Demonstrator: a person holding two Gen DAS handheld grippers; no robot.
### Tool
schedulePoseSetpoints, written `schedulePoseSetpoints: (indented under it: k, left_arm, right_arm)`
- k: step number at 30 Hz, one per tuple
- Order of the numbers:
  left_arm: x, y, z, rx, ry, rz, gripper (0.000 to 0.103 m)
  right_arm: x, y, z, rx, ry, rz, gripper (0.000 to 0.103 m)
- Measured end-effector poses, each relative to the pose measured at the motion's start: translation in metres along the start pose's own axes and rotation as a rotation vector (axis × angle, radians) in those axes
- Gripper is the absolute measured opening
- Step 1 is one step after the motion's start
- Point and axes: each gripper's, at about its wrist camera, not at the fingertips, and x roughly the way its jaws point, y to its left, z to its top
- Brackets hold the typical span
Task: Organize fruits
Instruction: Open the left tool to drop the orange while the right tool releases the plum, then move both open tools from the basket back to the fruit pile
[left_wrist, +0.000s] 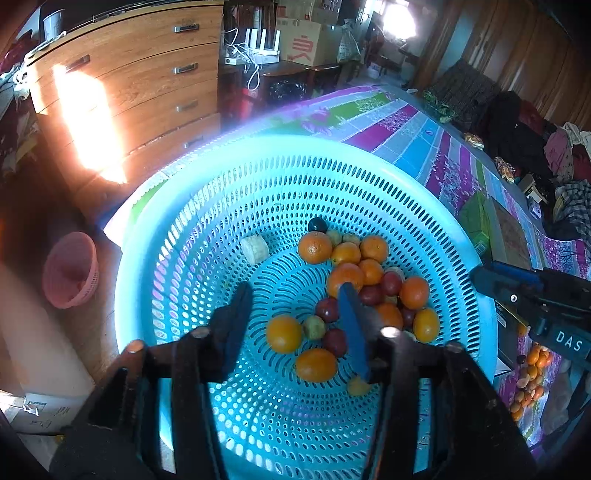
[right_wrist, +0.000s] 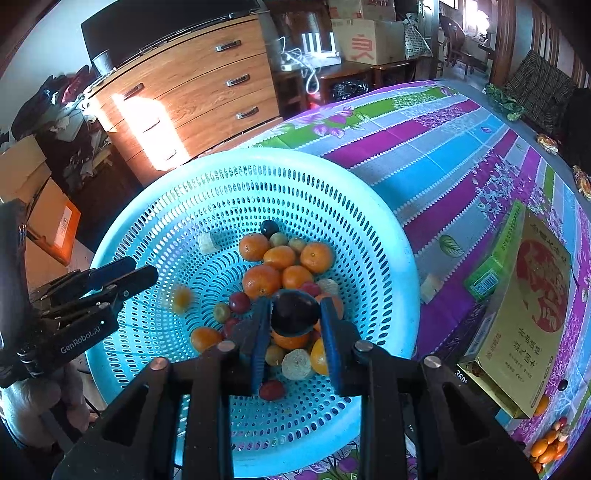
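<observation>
Holding a dark plum (right_wrist: 295, 312), the right tool (right_wrist: 295, 332) pinches it between both blue pads above the fruit pile in the blue basket (right_wrist: 391, 236). The left tool (left_wrist: 295, 314) is spread, gripping nothing, poised over the oranges (left_wrist: 284, 334) near the basket's centre.

Procedure for the step in hand, judged as depositing the plum:
- Lower the right tool until the plum sits close above the pile before parting the pads; a drop from height could bruise it or scatter neighbouring fruit.
- Release over a hollow between fruits, not on a crown, to limit rolling.
- Keep the left tool apart from the right tool's path.

Orientation: the plum appears nearly round, so no long axis is evident; which way its stem end points cannot be determined.
</observation>
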Motion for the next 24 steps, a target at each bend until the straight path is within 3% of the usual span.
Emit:
schedulePoseSetpoints:
  k: [1,2,7,12,20,23,24]
  left_arm:
    - [0.000,0.000,0.000,-0.002,-0.004,0.002,0.058]
    - [0.000,0.001,0.000,-0.005,-0.004,0.001,0.059]
    - [0.001,0.004,-0.001,-0.024,0.007,-0.014,0.060]
    - [-0.007,-0.003,-0.004,-0.025,-0.009,-0.032,0.060]
    - [-0.048,-0.059,-0.009,0.072,-0.137,-0.124,0.060]
    - [-0.057,-0.093,-0.016,0.128,-0.156,-0.204,0.073]
    - [-0.059,-0.108,-0.020,0.148,-0.154,-0.240,0.077]
  right_arm:
    - [0.000,0.000,0.000,0.005,-0.002,0.007,0.056]
    - [-0.001,-0.001,0.000,0.010,-0.007,0.012,0.059]
    - [-0.016,-0.002,-0.007,0.019,-0.057,0.024,0.064]
    - [-0.043,-0.012,-0.037,0.062,-0.134,0.027,0.064]
    - [-0.115,-0.055,-0.144,0.163,-0.284,-0.064,0.064]
    - [-0.141,-0.079,-0.189,0.212,-0.323,-0.133,0.067]
    - [-0.147,-0.086,-0.204,0.228,-0.328,-0.166,0.075]
